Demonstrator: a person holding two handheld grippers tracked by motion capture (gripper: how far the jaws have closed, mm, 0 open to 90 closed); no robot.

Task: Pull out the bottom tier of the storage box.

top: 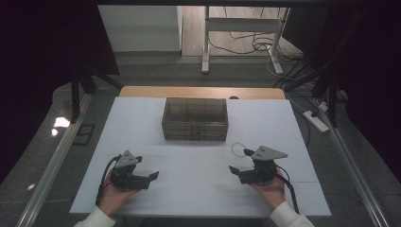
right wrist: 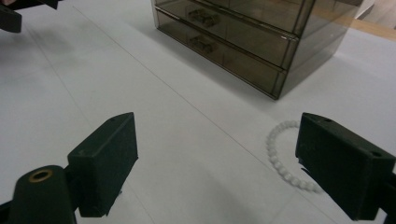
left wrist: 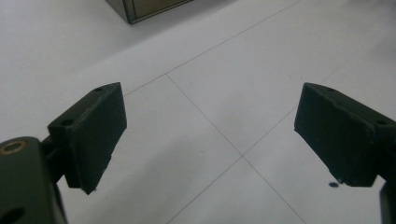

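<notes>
Smoky see-through plastic drawer box (right wrist: pixel 243 42); white glossy bead bracelet (right wrist: pixel 280 158); matt white table (top: pixel 198 189).

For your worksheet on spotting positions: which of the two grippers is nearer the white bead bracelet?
The right gripper. The bracelet lies just beside it on the table, while the left gripper sits far across the white surface.

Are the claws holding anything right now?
No. The left claw and the right claw are both open and empty. The white bead bracelet lies on the white table, near the right claw, by the smoky clear plastic drawer box.
</notes>
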